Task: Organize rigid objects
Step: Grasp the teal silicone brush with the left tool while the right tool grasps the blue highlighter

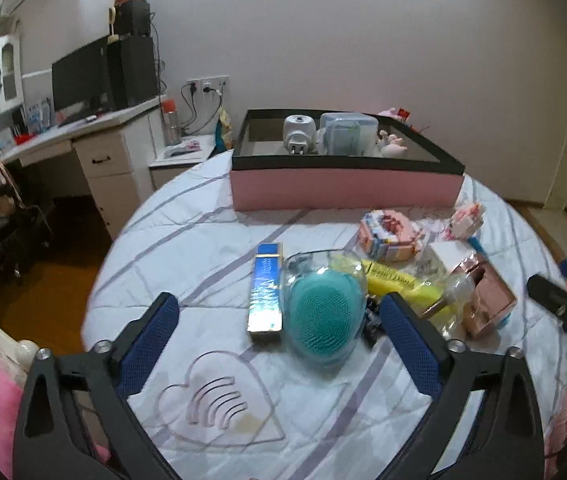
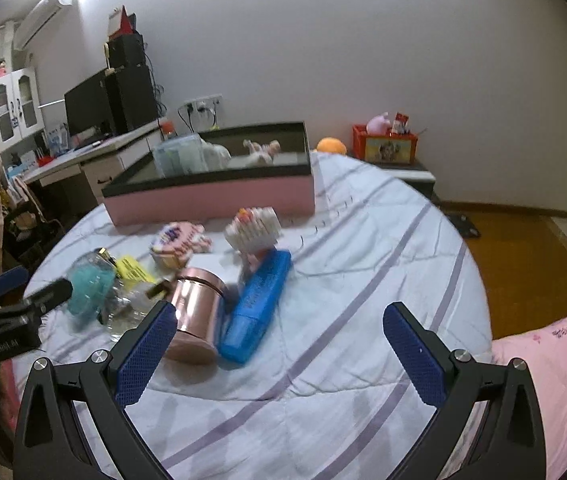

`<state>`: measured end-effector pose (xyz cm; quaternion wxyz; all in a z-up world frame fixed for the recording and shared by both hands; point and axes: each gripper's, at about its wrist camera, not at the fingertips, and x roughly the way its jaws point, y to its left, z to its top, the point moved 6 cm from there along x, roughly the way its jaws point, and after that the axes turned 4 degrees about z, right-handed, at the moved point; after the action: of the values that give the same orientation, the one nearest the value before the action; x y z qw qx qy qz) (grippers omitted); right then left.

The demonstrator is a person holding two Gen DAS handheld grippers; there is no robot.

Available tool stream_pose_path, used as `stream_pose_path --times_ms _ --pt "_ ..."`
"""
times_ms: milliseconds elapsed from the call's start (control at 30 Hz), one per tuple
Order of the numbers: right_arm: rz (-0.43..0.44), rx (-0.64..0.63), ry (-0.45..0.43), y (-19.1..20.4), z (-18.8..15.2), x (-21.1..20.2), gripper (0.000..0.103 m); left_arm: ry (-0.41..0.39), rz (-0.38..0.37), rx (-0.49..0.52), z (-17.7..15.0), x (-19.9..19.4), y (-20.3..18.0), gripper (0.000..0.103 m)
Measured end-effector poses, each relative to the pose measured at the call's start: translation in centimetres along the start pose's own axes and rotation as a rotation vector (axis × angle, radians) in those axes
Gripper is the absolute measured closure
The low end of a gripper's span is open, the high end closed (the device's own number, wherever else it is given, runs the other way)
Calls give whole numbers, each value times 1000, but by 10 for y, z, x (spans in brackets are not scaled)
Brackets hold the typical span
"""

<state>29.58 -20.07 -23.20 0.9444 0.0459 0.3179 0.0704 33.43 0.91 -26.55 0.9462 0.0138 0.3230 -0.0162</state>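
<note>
On the striped bedsheet lies a heap of small items. In the left wrist view my left gripper [image 1: 279, 304] stands open just short of a teal silicone brush in a clear case [image 1: 321, 314] and a blue and gold box [image 1: 266, 294]; nothing is between its pads. A yellow tube [image 1: 399, 280] and a rose-gold box [image 1: 487, 300] lie to the right. In the right wrist view my right gripper [image 2: 279, 316] is open, its left finger beside a rose-gold canister [image 2: 197, 312] and a blue case [image 2: 257, 306]. The pink box with a black rim [image 1: 343, 188] holds several things.
Two toy-brick models [image 2: 181, 244] [image 2: 253, 228] lie before the pink box [image 2: 211, 200]. A desk with a monitor [image 1: 83, 80] stands at the left, a red crate [image 2: 385, 144] on a stand at the right. Pink bedding [image 2: 555, 364] lies at the right edge; wooden floor lies beyond the bed.
</note>
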Motion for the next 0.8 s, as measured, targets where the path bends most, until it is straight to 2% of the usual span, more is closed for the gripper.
stream_pose_path --times_ms 33,233,367,533,667,800 --pt "4 4 6 -1 0 2 0 9 -17 5 0 2 -2 21" --pt "18 23 18 -5 0 9 0 48 -37 65 -2 10 -19 44" --pt "29 34 28 -7 0 13 0 67 -27 101 -4 16 -27 44" --pt "20 38 42 -10 2 19 0 80 -51 41 2 23 -22 45" --pt "-30 31 80 -15 2 26 0 85 -65 39 -3 14 -17 45" --pt "-14 17 135 -12 -1 37 0 92 -77 58 -12 3 -13 45"
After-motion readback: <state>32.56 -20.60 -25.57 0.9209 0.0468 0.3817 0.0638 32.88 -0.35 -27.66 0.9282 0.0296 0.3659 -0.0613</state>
